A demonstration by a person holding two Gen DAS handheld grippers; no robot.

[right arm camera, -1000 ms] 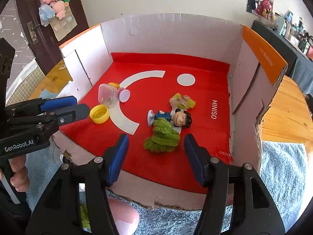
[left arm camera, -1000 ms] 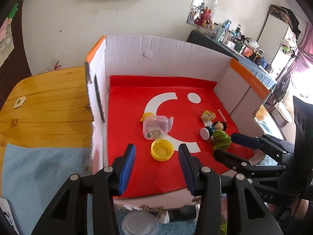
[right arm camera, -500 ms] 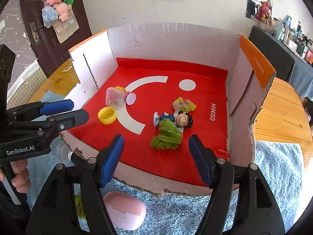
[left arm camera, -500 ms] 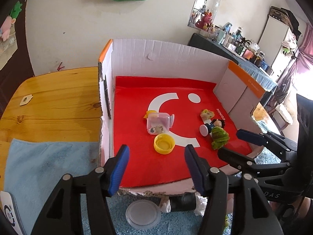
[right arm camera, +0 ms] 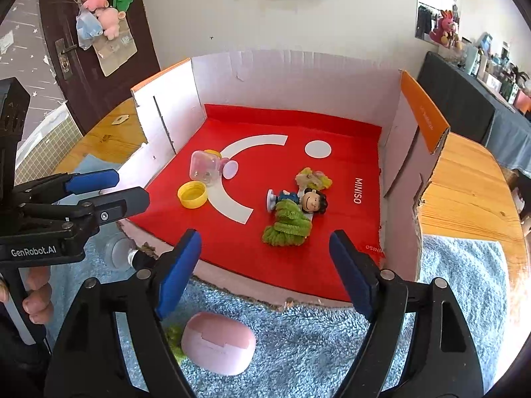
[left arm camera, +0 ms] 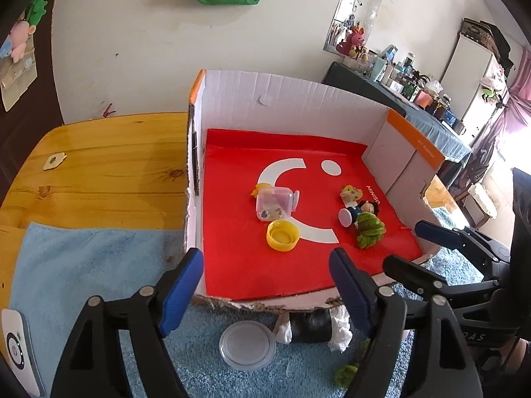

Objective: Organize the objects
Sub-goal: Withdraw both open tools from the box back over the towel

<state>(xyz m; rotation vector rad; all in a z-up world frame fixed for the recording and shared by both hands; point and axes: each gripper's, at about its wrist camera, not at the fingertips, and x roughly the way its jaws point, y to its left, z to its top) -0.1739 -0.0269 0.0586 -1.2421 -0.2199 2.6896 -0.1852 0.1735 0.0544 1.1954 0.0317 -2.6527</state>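
Left wrist view: left gripper (left arm camera: 265, 285) is hanging wide apart and empty, hovering over the front lip of the cardboard box (left arm camera: 298, 99). Already sitting on the box's red liner: yellow cap (left arm camera: 282, 234), clear plastic jar (left arm camera: 274, 204) lying on its side, boy figurine (left arm camera: 360, 210), green fuzzy piece (left arm camera: 371, 230), a small yellowish toy (left arm camera: 350, 193). Still waiting outside on the blue towel (left arm camera: 83, 265): clear round lid (left arm camera: 247, 345), a dark cylinder with white tissue (left arm camera: 312, 326), a green scrap (left arm camera: 345, 374). Right gripper (left arm camera: 431, 248) is showing at the right edge, fingers spread.

Right wrist view: right gripper (right arm camera: 264, 273) is also gaping and holding nothing, sitting at the box's front edge just short of the green fuzzy piece (right arm camera: 287, 227). Pink oval case (right arm camera: 219, 346) is lying on the towel right below it, outside the box, with a bit of green fluff (right arm camera: 173, 338) beside it. Left gripper (right arm camera: 109, 189) is spread open at the left.

Judging progress: roughly half done, assuming the box is the destination. Five items are in; at least the lid, cylinder, pink case and green scraps are remaining. The table (right arm camera: 464, 182) around the box is carrying nothing else that I can make out.
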